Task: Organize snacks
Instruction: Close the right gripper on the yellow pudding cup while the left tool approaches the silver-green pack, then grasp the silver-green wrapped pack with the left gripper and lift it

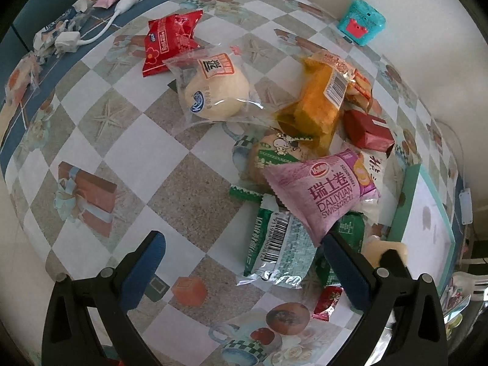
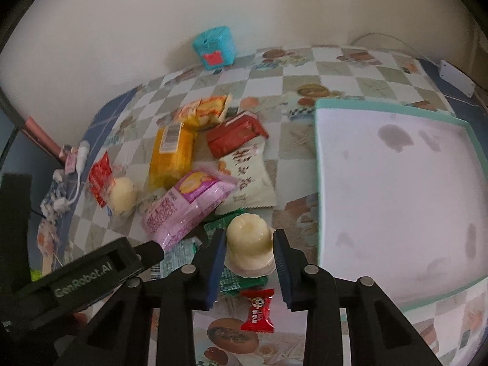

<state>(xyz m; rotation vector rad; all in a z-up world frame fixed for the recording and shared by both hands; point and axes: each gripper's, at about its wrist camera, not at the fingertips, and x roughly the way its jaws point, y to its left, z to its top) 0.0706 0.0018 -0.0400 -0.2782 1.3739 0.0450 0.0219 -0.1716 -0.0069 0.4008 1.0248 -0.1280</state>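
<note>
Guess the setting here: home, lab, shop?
Probably a home: a table under a printed checkered cloth pushed against a plain wall, mixed snack packets in a loose pile, a charger cable and a small teal toy box.

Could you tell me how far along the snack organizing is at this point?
Nothing looks sorted yet: the tray holds no snacks. In hand: the right gripper brackets the pale jelly cup, though contact is unclear. The open left gripper holds nothing. Left: the pile, including the pink Swiss roll pack, yellow cake and white bun.
</note>
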